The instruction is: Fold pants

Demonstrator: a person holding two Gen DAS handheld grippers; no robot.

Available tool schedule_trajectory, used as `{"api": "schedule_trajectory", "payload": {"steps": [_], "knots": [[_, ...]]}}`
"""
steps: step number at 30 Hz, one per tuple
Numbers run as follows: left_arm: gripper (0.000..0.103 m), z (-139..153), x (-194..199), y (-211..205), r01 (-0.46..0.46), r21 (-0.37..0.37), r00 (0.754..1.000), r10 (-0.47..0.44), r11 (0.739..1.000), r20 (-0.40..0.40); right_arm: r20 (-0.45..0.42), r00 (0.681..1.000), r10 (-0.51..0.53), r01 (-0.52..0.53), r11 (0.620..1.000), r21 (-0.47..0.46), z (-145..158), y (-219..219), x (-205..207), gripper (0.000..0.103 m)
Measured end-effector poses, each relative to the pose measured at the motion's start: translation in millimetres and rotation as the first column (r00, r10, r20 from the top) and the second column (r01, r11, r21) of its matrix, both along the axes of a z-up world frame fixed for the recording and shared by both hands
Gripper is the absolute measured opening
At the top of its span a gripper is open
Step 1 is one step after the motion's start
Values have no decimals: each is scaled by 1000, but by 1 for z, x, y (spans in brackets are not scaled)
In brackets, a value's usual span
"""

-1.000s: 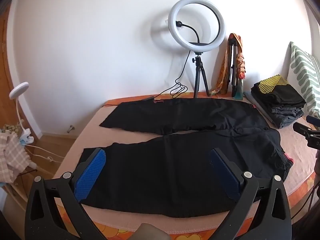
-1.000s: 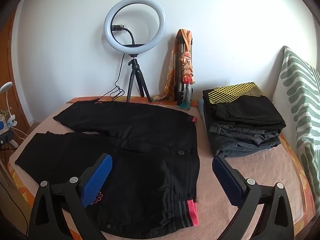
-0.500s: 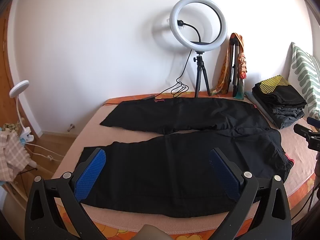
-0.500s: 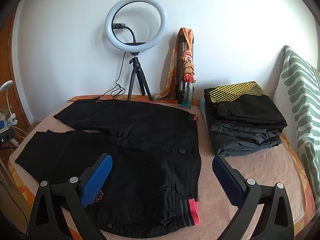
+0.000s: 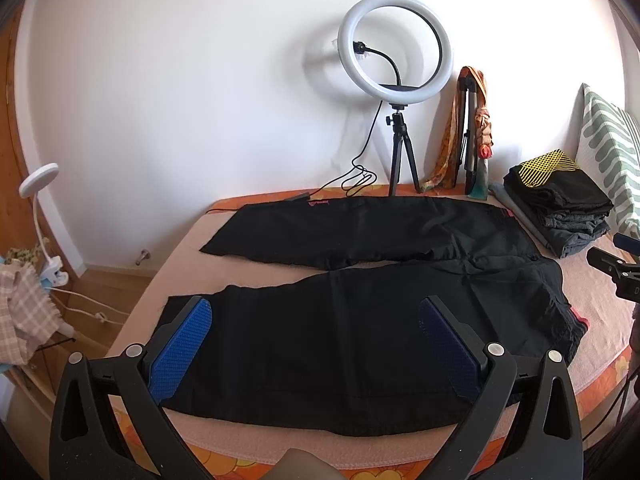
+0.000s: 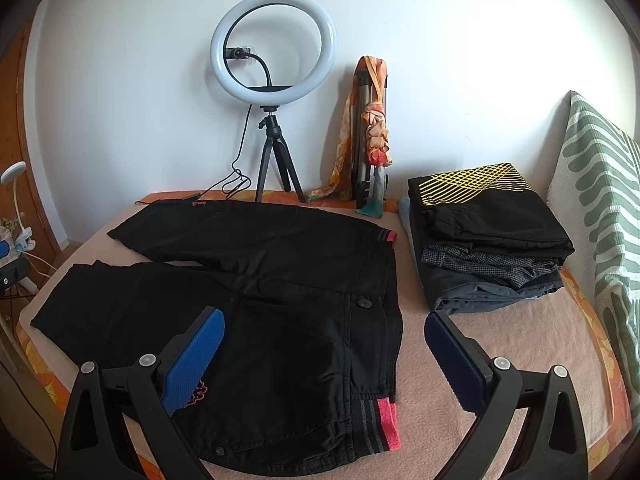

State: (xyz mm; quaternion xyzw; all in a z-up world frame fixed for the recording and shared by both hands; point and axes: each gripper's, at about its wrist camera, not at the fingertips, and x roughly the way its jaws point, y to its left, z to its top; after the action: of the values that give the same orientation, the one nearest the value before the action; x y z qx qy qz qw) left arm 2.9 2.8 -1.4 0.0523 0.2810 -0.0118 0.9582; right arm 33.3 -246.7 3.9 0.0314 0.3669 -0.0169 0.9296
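Both grippers, left [image 5: 316, 344] and right [image 6: 322, 354], gape wide, empty, above flat black fabric pants [image 5: 360, 320]. Suggest pinching near-leg hem and waistband together, folding onto far leg.

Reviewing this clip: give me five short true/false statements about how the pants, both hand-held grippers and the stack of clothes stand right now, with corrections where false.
1. The black pants lie spread flat on the bed, both legs apart. True.
2. The left hand-held gripper is shut on a pant leg. False: it is open, above the near leg, holding nothing.
3. The right hand-held gripper is open near the waistband. True.
4. The folded clothes stack sits on top of the pants. False: it rests on the bed beside the waistband end, apart from the pants.
5. The ring light lies flat on the bed. False: it stands upright on its tripod by the wall.
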Motion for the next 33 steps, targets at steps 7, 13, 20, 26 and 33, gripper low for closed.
{"api": "schedule_trajectory", "payload": {"steps": [7,13,20,26,33], "knots": [[103,2,0,0,-1,0,1000,1,1000,1,-1,1000,2,-2,1000,0,-2,2,0,102],[103,3,-1,1,1,0,1000,-1,1000,6,-2,1000,3,-3,1000,0,-2,2,-1,102],[103,3,-1,1,1,0,1000,-1,1000,6,-2,1000,2,-2,1000,0,-2,4,0,102],[103,3,-1,0,0,2,1000,0,1000,7,-6,1000,0,0,1000,6,-3,4,0,102],[103,3,-1,0,-1,1,1000,1,1000,6,-5,1000,4,-4,1000,7,-2,5,0,102]]}}
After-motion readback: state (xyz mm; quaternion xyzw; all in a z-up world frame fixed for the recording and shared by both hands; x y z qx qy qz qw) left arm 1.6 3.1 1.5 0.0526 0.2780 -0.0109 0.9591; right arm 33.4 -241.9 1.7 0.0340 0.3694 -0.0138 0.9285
